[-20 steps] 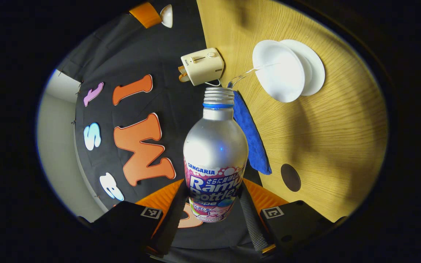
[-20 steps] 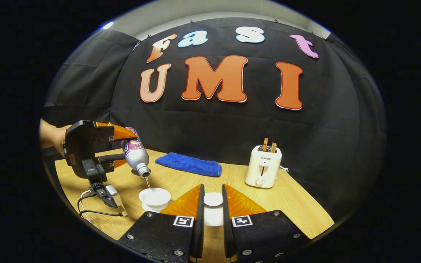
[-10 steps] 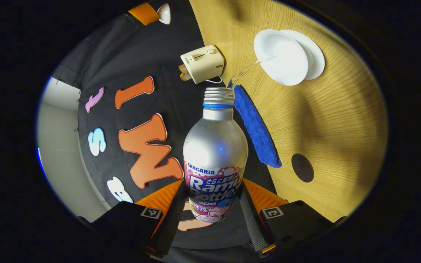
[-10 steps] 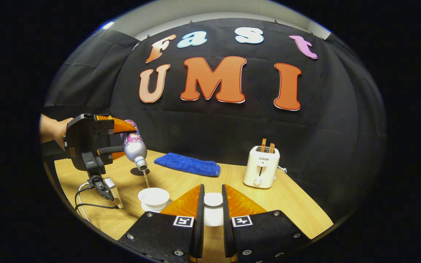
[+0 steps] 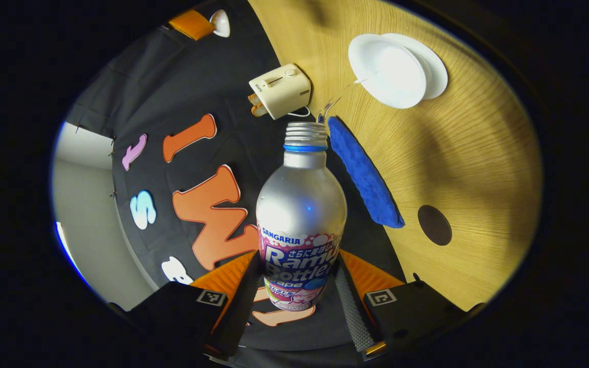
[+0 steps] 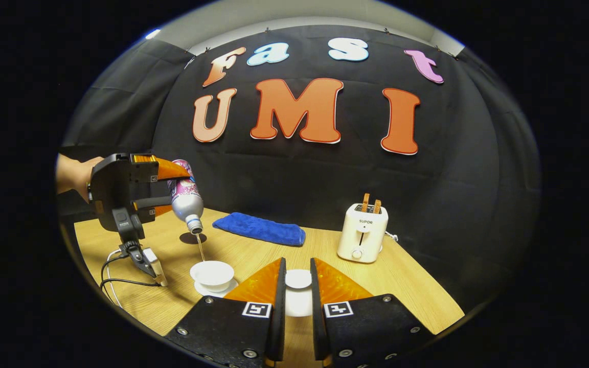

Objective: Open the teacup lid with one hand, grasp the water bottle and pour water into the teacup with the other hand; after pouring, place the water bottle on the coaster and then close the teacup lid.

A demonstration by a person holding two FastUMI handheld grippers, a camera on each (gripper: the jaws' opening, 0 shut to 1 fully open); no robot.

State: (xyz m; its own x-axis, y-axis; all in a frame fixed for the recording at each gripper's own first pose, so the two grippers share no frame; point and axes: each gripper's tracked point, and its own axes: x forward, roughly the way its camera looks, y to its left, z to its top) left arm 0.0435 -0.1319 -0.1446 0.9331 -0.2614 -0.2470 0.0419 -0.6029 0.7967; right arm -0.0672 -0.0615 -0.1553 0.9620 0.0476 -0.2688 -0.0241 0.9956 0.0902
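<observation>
The left gripper (image 5: 294,286) clamps a silver metal water bottle (image 5: 300,220), tipped mouth-down, a thin stream falling into the white teacup (image 6: 212,272). The right gripper (image 6: 294,301) pinches what seems to be the white teacup lid (image 6: 298,279). A dark round coaster (image 5: 434,225) lies beside a blue cloth (image 5: 366,174), a cream toaster (image 6: 362,233) farther off.

The left gripper view rides rolled on its side, close behind the bottle (image 5: 301,204), looking down on the table (image 5: 458,168), while the right gripper view sits low and level, apparently near the table's front edge, facing the wall; both share cup (image 6: 212,272), cloth (image 6: 258,229) and toaster (image 6: 362,233).
</observation>
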